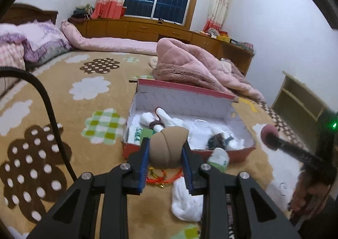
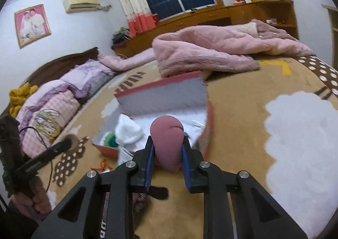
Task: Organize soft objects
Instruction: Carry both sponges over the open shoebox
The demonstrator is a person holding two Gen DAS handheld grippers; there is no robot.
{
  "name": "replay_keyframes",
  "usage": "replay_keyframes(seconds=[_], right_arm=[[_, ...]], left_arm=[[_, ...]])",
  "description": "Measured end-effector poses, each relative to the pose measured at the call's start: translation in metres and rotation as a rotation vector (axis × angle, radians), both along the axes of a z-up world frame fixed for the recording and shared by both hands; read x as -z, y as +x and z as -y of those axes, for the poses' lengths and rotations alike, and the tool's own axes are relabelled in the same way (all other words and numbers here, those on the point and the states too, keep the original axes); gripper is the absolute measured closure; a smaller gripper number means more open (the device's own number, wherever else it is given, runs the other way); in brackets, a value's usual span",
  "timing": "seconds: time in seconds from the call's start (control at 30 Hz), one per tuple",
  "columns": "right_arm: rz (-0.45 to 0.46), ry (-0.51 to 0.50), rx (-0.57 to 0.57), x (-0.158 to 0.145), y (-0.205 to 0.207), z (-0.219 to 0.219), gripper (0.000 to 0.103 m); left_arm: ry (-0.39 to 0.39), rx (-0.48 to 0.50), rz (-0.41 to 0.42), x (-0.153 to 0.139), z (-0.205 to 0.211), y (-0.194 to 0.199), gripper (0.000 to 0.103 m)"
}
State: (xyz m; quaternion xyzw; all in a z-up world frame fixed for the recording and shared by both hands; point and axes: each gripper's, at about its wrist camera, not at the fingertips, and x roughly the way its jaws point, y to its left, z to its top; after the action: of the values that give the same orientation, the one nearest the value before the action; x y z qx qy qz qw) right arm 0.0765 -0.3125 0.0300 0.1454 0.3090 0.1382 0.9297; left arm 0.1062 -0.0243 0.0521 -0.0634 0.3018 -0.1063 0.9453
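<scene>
The left gripper (image 1: 165,150) grasps a tan sponge (image 1: 169,147), hiding the shoebox (image 1: 190,93) front; at 3 o'clock, the right gripper (image 2: 166,146) grasps a pink sponge (image 2: 168,139).

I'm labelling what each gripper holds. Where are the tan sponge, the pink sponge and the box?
tan sponge (image 1: 168,148), left wrist view, its rounded front.
pink sponge (image 2: 168,140), right wrist view, its middle between the pads.
box (image 1: 183,99), left wrist view, inside of its raised lid.

The bedspread (image 1: 63,99) is tan, patterned with white clouds, brown white-dotted shapes and green checks. A tan-brown sponge (image 1: 168,147) sits between blue pads (image 1: 144,167), a dusty-pink sponge (image 2: 168,141) at centre of the right view. The box (image 1: 211,151) is red outside, white inside.
</scene>
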Motion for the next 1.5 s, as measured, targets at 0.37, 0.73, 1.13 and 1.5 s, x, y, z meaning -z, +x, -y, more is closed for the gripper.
replay_keyframes(seconds=[0.37,0.73,1.13,1.5], right_arm=[[0.132,-0.125,-0.049,0.0,0.007,-0.038,0.077],[0.12,-0.158,-0.037,0.016,0.03,-0.042,0.075],[0.045,-0.178,-0.038,0.037,0.061,-0.035,0.072],[0.034,-0.218,-0.057,0.042,0.071,-0.042,0.069]], left_arm=[[0.005,0.025,0.054,-0.003,-0.012,0.013,0.074],[0.011,0.019,0.03,0.005,-0.009,0.047,0.074],[0.028,0.026,-0.003,0.021,0.0,0.076,0.074],[0.146,0.058,-0.056,0.053,0.026,0.107,0.073]])
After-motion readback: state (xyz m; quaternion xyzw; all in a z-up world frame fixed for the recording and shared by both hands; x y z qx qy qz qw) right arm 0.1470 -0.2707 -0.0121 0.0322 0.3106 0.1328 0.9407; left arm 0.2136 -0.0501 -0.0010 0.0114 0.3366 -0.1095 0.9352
